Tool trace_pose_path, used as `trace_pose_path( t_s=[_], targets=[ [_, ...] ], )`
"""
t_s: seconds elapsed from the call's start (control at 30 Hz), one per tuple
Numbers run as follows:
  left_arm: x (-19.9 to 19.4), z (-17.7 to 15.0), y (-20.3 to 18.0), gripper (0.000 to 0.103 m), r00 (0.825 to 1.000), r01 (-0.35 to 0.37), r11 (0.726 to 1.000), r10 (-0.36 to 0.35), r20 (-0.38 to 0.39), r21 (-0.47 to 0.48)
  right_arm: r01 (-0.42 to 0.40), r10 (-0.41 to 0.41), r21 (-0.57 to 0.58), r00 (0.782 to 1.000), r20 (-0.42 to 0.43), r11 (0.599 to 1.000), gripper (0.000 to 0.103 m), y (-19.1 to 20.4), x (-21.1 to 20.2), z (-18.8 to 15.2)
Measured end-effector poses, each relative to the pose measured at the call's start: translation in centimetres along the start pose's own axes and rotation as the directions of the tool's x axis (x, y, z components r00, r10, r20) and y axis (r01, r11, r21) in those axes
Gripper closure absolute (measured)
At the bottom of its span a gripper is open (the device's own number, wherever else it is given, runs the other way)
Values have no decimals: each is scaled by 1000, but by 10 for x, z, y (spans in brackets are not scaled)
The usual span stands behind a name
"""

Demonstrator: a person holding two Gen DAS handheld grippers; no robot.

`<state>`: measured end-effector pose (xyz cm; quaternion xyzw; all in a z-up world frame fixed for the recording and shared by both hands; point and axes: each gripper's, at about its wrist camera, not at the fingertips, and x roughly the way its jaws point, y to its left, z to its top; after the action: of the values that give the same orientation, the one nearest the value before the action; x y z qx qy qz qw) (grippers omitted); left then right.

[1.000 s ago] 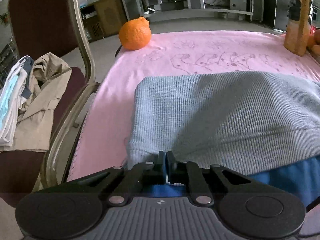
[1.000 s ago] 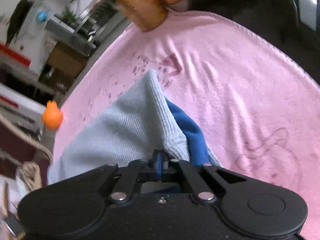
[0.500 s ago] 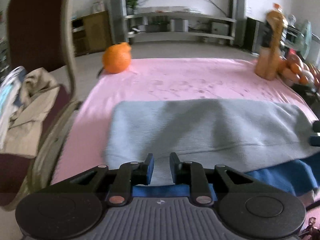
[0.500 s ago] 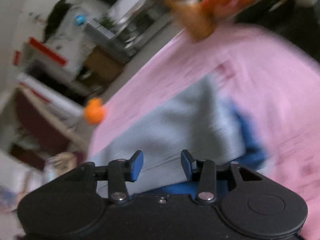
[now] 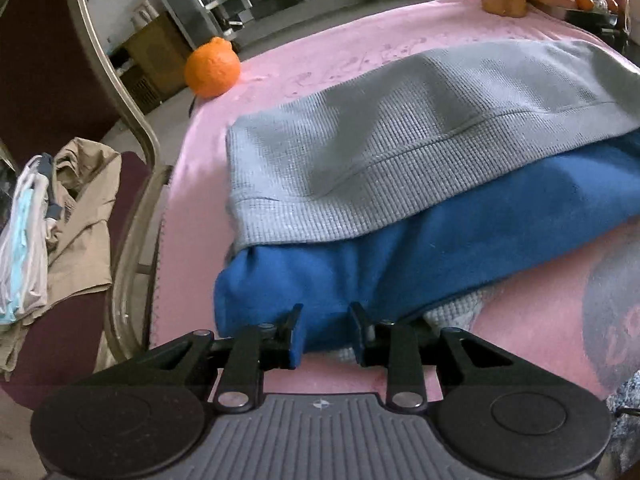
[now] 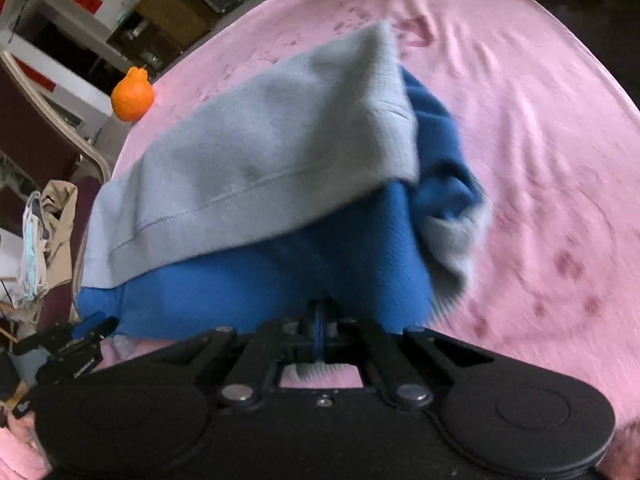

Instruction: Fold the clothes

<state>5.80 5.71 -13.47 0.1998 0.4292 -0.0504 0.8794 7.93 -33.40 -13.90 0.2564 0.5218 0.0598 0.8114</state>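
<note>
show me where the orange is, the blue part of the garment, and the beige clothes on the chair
orange [image 5: 212,67]: left wrist view, middle of the fruit's skin.
blue part of the garment [image 5: 420,248]: left wrist view, flat blue layer below the gray fold.
beige clothes [image 5: 82,216]: left wrist view, middle of the crumpled pile on the chair seat.

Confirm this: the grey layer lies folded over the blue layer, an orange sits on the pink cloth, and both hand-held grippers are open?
Not quite. The right hand-held gripper is shut on the blue layer, as the right wrist view shows. Only the left hand-held gripper is open. The grey layer, orange and pink cloth are as stated.
</note>
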Motion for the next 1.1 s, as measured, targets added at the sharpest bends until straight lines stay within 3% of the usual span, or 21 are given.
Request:
trace_pose_path(
  t_s=[0.03, 0.07, 0.13, 0.23, 0.37, 0.43, 0.53, 0.57, 0.63, 0.7, 0.77, 0.83, 0.87, 1.03, 1.1],
  targets=[
    [-3, 2, 7, 77, 1000, 25, 999, -25, 5, -42, 13, -13, -1, 1000, 17, 1000, 89, -1, -5, -1],
    [-9, 5, 17, 77, 998, 67, 993, -64, 29, -97, -15, 14, 9, 999, 50, 1000, 70, 0, -16, 1],
    [-29, 16, 38, 77, 984, 148, 969, -125, 123, -200, -94, 90, 30, 988, 126, 995, 67, 5, -39, 9],
    [-53, 37, 60, 77, 954, 225, 938, -157, 254, -265, -190, 179, 27, 957, 227, 981, 66, 20, -72, 26],
    [-58, 74, 74, 77, 930, 248, 928, -148, 335, -277, -280, 262, 7, 906, 332, 960, 58, 48, -99, 59],
    [-43, 93, 73, 77, 935, 221, 936, -124, 331, -273, -307, 280, 14, 884, 375, 952, 57, 57, -94, 79],
    [-4, 119, 72, 77, 954, 182, 940, -97, 285, -288, -302, 260, 41, 875, 409, 952, 61, 64, -64, 107],
    [10, 123, 70, 77, 959, 169, 941, -89, 268, -292, -295, 247, 58, 879, 408, 954, 74, 60, -54, 111],
    [38, 131, 68, 77, 969, 143, 943, -73, 235, -299, -260, 202, 103, 900, 387, 960, 85, 49, -21, 124],
    [65, 134, 67, 80, 980, 117, 941, -56, 193, -317, -211, 148, 138, 919, 365, 968, 85, 34, 11, 128],
    [89, 131, 68, 93, 990, 88, 932, -42, 137, -351, -190, 107, 213, 932, 347, 958, 85, 16, 33, 128],
    [100, 133, 69, 94, 990, 106, 916, -63, 124, -386, -278, 158, 333, 925, 346, 901, 85, -5, 50, 126],
    [100, 134, 65, 96, 988, 123, 922, -79, 132, -368, -333, 203, 364, 914, 351, 870, 85, -10, 57, 125],
    [94, 140, 39, 93, 970, 206, 950, -167, 176, -235, -491, 417, 253, 860, 293, 834, 84, 20, 84, 122],
    [113, 138, 33, 92, 991, 118, 969, -100, 90, -219, -441, 386, 236, 889, 246, 866, 82, 24, 98, 121]
  ],
)
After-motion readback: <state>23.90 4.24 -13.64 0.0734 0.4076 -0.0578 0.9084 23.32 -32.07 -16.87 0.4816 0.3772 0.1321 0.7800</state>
